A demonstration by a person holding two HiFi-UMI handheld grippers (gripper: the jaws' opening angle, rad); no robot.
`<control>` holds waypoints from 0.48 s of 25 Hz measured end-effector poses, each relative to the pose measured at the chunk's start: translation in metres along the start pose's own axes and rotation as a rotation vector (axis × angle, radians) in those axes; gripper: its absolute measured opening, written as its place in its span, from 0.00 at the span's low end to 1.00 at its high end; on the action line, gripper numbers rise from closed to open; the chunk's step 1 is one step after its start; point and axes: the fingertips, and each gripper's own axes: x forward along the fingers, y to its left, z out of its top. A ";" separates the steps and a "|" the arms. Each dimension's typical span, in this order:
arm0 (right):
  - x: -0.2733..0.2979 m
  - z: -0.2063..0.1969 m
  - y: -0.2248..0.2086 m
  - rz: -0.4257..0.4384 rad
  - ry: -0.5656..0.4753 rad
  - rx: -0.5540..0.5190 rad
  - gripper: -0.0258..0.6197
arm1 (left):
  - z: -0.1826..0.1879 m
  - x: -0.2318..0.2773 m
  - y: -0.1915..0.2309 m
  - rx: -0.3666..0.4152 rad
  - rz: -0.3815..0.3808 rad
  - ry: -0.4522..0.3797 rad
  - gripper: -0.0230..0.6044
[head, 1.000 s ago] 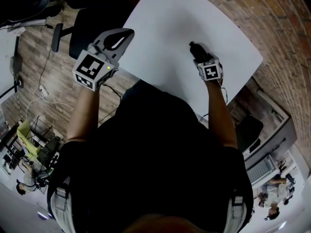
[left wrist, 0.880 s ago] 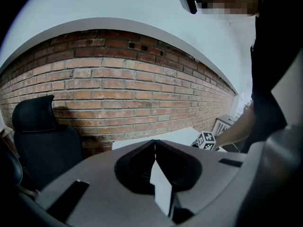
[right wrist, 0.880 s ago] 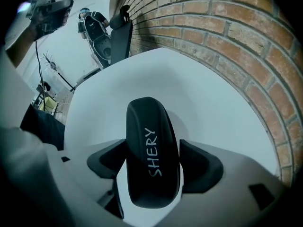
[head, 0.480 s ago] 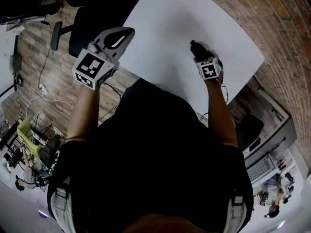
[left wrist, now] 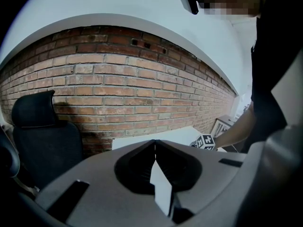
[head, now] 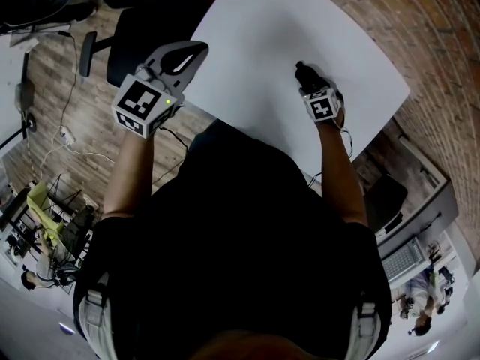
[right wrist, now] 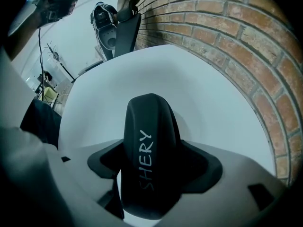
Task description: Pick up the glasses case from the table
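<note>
Since the earlier frames, the right gripper [head: 309,88] has shifted a little farther over the white worktop [head: 255,28], while the left gripper [head: 178,57] has stayed near the worktop's edge. Right fingers are clamped on the black glasses case [right wrist: 149,141], which carries the word SHERY and sticks out forward between them. Left fingers are pressed together with nothing between them, and they point toward a brick wall [left wrist: 142,89].

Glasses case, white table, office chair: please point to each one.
glasses case [right wrist: 150,160], right gripper view, its lettered top
white table [head: 255,43], head view, bare top
office chair [left wrist: 47,150], left gripper view, its backrest
</note>
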 end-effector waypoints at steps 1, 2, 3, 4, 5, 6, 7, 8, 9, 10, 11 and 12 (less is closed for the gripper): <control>0.001 0.000 0.000 0.001 0.003 -0.001 0.59 | 0.000 0.000 0.000 -0.001 -0.001 0.001 0.05; 0.001 -0.001 0.000 0.001 0.009 -0.001 0.60 | -0.001 0.001 -0.001 -0.002 -0.003 0.002 0.05; 0.002 -0.001 0.000 0.001 0.014 -0.003 0.60 | -0.001 0.002 -0.001 -0.002 -0.006 0.003 0.05; 0.003 -0.001 0.000 0.001 0.018 -0.006 0.60 | -0.001 0.003 -0.002 -0.001 -0.008 0.004 0.05; 0.004 -0.001 -0.001 0.000 0.020 -0.009 0.60 | -0.001 0.004 -0.002 -0.001 -0.010 0.004 0.05; 0.004 -0.001 -0.001 0.001 0.022 -0.010 0.60 | -0.001 0.005 -0.002 0.000 -0.011 0.006 0.05; 0.004 -0.001 -0.001 0.003 0.022 -0.009 0.60 | -0.001 0.005 -0.003 0.000 -0.012 0.007 0.05; 0.004 -0.002 -0.001 0.003 0.020 -0.009 0.60 | -0.001 0.006 -0.003 -0.001 -0.013 0.008 0.05; 0.003 -0.002 -0.001 0.003 0.017 -0.009 0.60 | -0.001 0.006 -0.003 -0.002 -0.014 0.008 0.05; 0.003 -0.001 -0.001 0.003 0.013 -0.010 0.60 | -0.001 0.006 -0.003 -0.004 -0.014 0.009 0.05; 0.003 0.000 -0.001 0.003 0.009 -0.010 0.60 | -0.002 0.006 -0.002 -0.005 -0.015 0.010 0.05; 0.003 0.002 -0.001 0.005 0.006 -0.009 0.60 | -0.002 0.006 -0.001 -0.006 -0.016 0.011 0.05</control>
